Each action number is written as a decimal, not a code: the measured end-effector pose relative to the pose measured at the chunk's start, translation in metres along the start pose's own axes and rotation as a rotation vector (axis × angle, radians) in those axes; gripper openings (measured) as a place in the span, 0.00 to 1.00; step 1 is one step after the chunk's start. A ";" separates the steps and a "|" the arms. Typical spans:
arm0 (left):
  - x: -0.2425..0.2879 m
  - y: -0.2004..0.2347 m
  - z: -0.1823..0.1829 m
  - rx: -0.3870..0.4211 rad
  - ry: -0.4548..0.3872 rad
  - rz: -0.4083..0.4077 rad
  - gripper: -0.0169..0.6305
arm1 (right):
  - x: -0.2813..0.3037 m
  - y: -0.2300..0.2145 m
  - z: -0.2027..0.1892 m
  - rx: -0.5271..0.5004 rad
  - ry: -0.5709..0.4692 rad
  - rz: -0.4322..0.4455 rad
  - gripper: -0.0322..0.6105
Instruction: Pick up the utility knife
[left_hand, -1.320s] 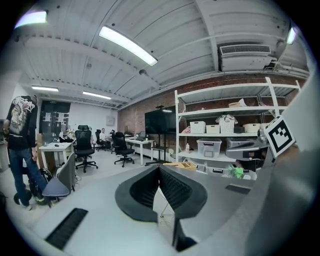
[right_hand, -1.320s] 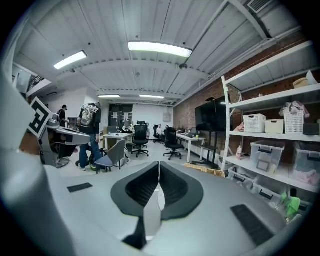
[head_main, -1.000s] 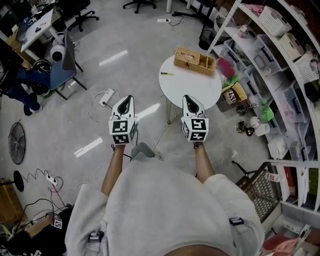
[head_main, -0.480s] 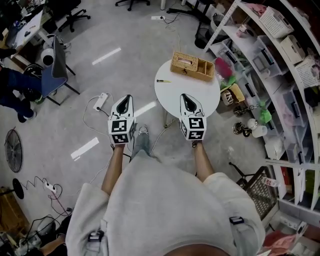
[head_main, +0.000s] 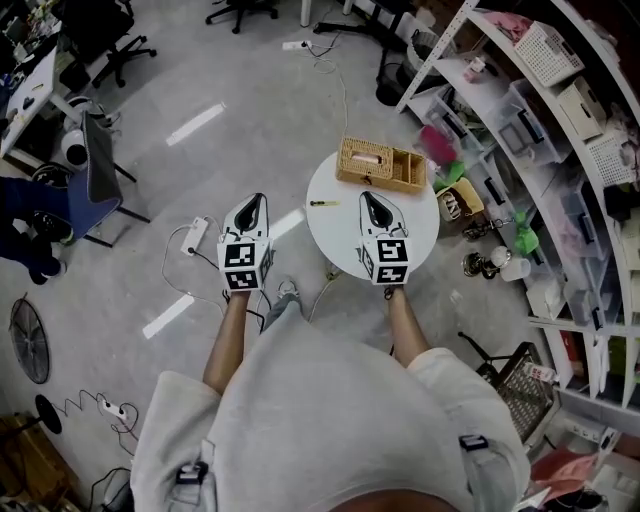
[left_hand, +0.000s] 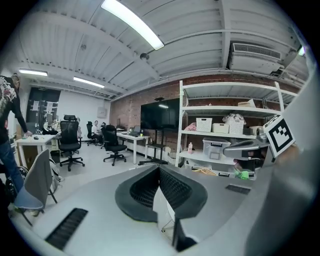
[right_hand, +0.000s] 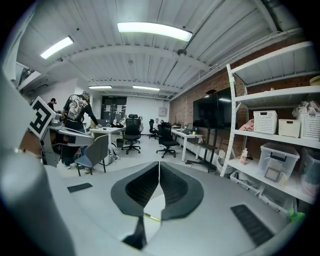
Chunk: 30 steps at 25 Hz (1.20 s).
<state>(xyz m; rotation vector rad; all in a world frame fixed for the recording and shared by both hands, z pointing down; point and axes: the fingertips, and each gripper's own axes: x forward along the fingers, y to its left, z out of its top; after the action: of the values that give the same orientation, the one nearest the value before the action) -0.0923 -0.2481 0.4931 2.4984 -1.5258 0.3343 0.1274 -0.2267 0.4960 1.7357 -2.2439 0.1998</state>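
You're holding the left gripper (head_main: 256, 199) and right gripper (head_main: 369, 197) with jaws squeezed together, both empty. The thin yellow utility knife (head_main: 322, 203) is sitting on the round white surface (head_main: 405, 228), between them.

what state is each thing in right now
left gripper, shut, empty
right gripper, shut, empty
utility knife, lying flat on the round table, untouched
wicker basket, upright, open top, at the table's far edge
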 end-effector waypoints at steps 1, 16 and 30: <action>0.010 0.004 0.003 0.001 0.000 -0.009 0.06 | 0.009 -0.003 0.003 0.001 0.002 -0.006 0.10; 0.103 0.056 0.005 -0.002 0.041 -0.073 0.06 | 0.097 -0.018 0.002 0.010 0.067 -0.051 0.10; 0.119 0.041 -0.012 -0.008 0.121 -0.021 0.06 | 0.119 -0.043 -0.026 0.035 0.132 0.032 0.10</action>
<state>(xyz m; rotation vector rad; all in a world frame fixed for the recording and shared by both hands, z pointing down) -0.0776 -0.3637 0.5412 2.4378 -1.4510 0.4660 0.1453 -0.3399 0.5555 1.6533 -2.1871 0.3520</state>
